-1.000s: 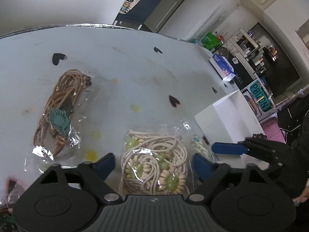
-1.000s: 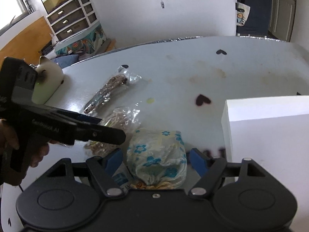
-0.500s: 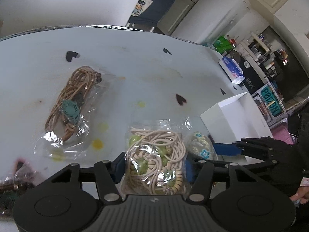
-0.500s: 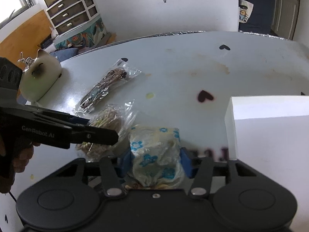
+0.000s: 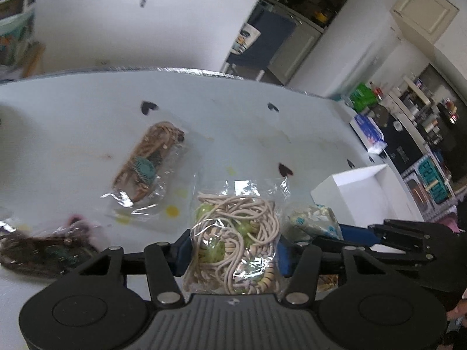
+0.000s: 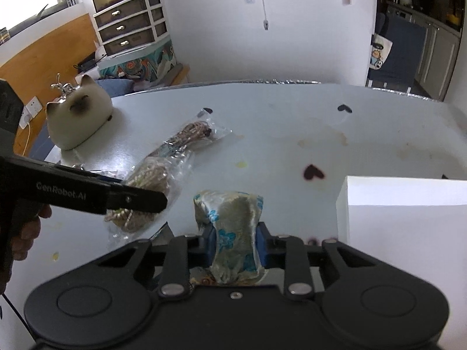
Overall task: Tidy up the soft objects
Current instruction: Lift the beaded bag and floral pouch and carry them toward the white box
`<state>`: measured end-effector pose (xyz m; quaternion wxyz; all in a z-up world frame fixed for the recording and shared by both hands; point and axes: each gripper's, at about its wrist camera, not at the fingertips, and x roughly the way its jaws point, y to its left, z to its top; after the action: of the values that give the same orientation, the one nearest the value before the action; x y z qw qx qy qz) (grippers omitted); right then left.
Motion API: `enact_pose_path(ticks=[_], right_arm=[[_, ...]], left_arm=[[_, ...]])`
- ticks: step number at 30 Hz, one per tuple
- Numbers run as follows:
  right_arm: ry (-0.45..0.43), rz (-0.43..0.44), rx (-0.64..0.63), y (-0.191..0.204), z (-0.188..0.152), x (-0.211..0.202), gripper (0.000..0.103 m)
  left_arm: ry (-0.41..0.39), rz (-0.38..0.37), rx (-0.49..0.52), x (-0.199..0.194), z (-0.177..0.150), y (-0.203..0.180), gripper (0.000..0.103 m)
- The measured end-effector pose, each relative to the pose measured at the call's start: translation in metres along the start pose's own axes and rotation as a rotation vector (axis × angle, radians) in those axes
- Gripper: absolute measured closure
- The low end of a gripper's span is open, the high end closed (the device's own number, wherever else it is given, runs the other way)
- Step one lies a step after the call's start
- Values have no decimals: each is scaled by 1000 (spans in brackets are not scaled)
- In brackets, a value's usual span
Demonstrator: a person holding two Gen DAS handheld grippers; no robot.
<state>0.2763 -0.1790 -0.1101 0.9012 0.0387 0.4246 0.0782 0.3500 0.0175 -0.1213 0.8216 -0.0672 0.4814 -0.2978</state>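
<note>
My left gripper (image 5: 233, 252) is shut on a clear bag of cream cord with green beads (image 5: 236, 233) and holds it above the table; it also shows in the right wrist view (image 6: 146, 186). My right gripper (image 6: 233, 243) is shut on a satin pouch with blue flowers (image 6: 230, 221), squeezed narrow and lifted; the pouch shows in the left wrist view (image 5: 312, 218). A white open box (image 6: 402, 204) stands to the right, also in the left wrist view (image 5: 353, 192).
A bag of brown cord with a teal tag (image 5: 149, 163) lies on the white table (image 5: 87, 122), also in the right wrist view (image 6: 192, 134). A dark cord bag (image 5: 43, 250) lies at the near left. A cat-shaped holder (image 6: 78, 116) stands at the far left.
Both grippers closed from open onto their items and lifted them: the left on the cream cord bag, the right on the flowered pouch, now squeezed narrow.
</note>
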Motion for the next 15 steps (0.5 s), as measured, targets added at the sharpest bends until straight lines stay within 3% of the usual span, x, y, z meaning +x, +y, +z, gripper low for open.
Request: enact_pose_path(ticks=[15], right_arm=[[-127, 9, -15, 12, -6, -57, 75]], left_arm=[[-134, 105, -28, -65, -25, -27, 48]])
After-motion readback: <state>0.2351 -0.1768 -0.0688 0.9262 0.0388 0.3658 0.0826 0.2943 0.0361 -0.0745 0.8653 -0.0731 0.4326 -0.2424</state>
